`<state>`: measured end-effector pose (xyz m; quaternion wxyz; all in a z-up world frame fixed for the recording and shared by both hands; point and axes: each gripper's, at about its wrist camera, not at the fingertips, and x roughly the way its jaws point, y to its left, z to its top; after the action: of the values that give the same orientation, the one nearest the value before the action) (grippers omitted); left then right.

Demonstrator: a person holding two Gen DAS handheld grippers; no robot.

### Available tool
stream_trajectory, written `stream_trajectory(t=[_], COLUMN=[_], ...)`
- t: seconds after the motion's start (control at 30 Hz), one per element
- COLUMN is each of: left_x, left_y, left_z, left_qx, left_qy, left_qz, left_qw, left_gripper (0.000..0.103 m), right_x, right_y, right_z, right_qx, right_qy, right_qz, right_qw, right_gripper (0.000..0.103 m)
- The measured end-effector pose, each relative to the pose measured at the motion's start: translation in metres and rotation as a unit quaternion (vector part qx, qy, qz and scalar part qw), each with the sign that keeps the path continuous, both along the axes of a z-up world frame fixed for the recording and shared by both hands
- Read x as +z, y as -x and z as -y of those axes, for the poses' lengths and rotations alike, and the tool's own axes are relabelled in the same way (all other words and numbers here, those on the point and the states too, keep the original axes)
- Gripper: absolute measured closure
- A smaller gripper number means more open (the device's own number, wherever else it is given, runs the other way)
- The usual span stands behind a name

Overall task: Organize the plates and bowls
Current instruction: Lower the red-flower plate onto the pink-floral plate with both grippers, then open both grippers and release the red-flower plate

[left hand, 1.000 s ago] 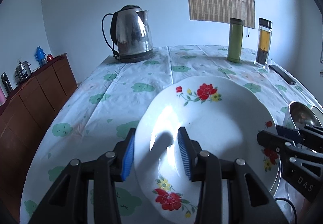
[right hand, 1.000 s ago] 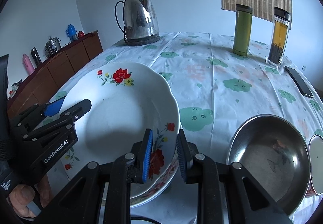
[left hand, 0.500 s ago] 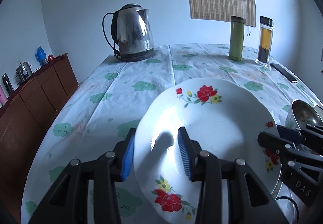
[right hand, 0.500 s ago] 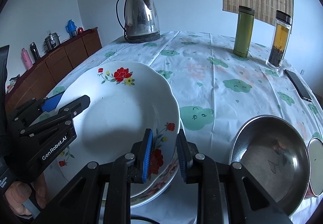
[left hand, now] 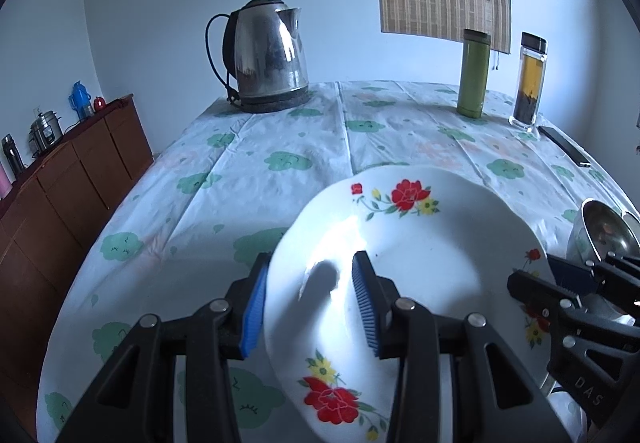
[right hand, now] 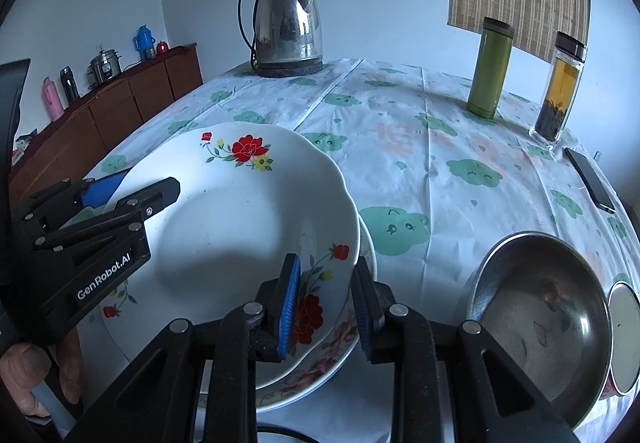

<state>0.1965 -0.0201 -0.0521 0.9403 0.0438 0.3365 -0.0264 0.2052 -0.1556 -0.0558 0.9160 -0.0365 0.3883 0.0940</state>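
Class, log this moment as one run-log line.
left gripper: astride floral plate rim | right gripper: astride opposite rim | plate: over second plate
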Motion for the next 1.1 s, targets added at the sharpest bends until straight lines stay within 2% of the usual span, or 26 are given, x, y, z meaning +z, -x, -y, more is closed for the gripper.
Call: stream_trajectory(t=[0.2, 0.53, 0.6, 0.73, 0.83, 0.97, 1.1], left_x=[-0.001, -0.002, -0.001, 0.004, 0.004, 0.002, 0.003], left_y=[-0.001, -0.001, 0.0, 0.006, 0.008, 0.005, 0.005], left_z=[0.0, -0.003, -0.004, 0.002, 0.006, 0.002, -0.007], left_qx=[0.001, 0.003, 0.0, -0.008, -0.013, -0.006, 0.004], left_qy=[-0.005, 0.003, 0.008, -0.002, -0.009, -0.007, 0.007], left_qz=[-0.004, -0.006, -0.007, 0.014, 0.02, 0.016, 0.017], left_qw=[1.0, 1.0, 0.9999, 0.9999, 0.9997, 0.9998, 0.9998], left_gripper=[0.064, 0.063, 0.059, 0.051, 0.041, 0.039, 0.032], right_x=[-0.001, -0.004, -0.004, -0.002, 0.0, 0.001, 0.002], right_y=[0.0, 0.002, 0.004, 0.006, 0.008, 0.008, 0.01], right_z=[-0.001, -0.012, -0.013, -0.015, -0.016, -0.016, -0.015], right_qx=[0.0, 0.005, 0.004, 0.006, 0.005, 0.007, 0.006], right_qy=[0.002, 0.034, 0.037, 0.036, 0.034, 0.028, 0.021], right_qz=[0.0, 0.005, 0.007, 0.013, 0.019, 0.021, 0.024], right_qw=[1.0, 0.999, 0.999, 0.999, 0.999, 0.999, 0.999], right_gripper=[0.074, 0.066, 0.066, 0.057, 0.053, 0.048, 0.045])
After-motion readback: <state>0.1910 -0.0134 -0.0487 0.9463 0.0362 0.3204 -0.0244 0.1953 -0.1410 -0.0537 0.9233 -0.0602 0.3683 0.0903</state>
